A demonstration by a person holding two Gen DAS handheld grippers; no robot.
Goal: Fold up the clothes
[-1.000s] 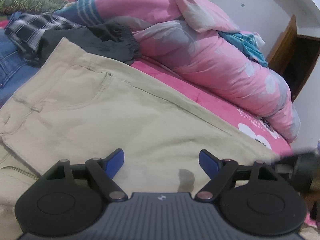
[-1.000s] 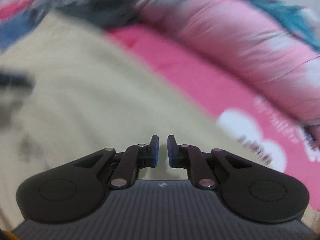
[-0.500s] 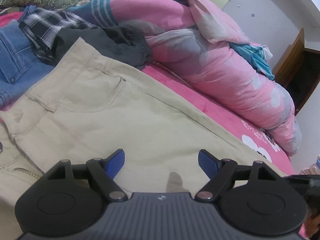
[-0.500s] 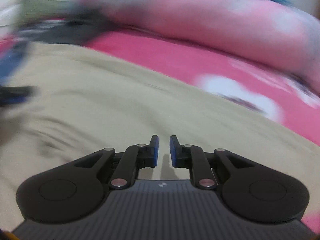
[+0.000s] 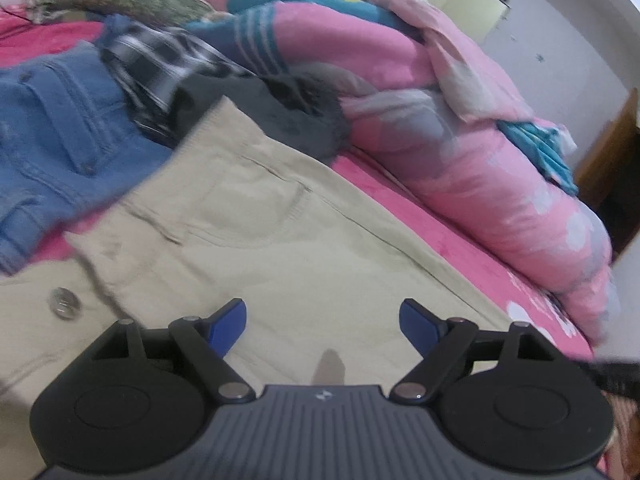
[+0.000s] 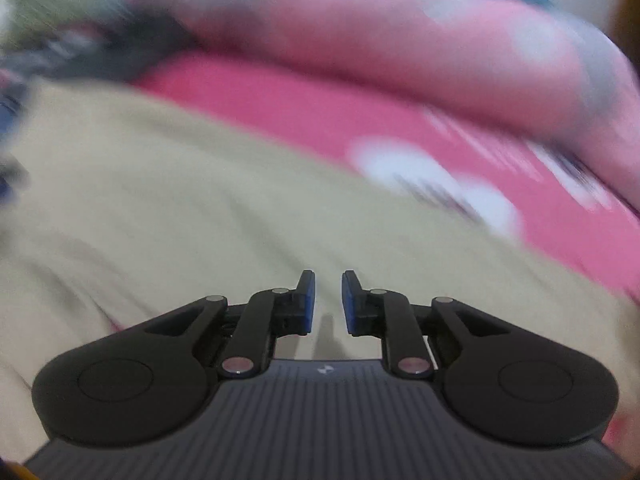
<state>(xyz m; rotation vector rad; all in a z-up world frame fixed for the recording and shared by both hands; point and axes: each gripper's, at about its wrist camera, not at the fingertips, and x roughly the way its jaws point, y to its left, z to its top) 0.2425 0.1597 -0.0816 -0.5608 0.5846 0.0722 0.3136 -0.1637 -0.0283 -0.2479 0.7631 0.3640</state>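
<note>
Only in left wrist view: blue jeans (image 5: 60, 128) beyond beige trousers (image 5: 280, 240). Left gripper (image 5: 322, 320) spread wide above trousers; right gripper (image 6: 327, 304) narrowly parted, opening, empty.

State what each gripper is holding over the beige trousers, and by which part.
Nothing is held. The left gripper stands wide open above the beige trousers; the right gripper is opening, its narrow gap empty over the cloth.

Matt beige cloth trousers (image 5: 280, 248) with a shiny metal button (image 5: 62, 303)
</note>
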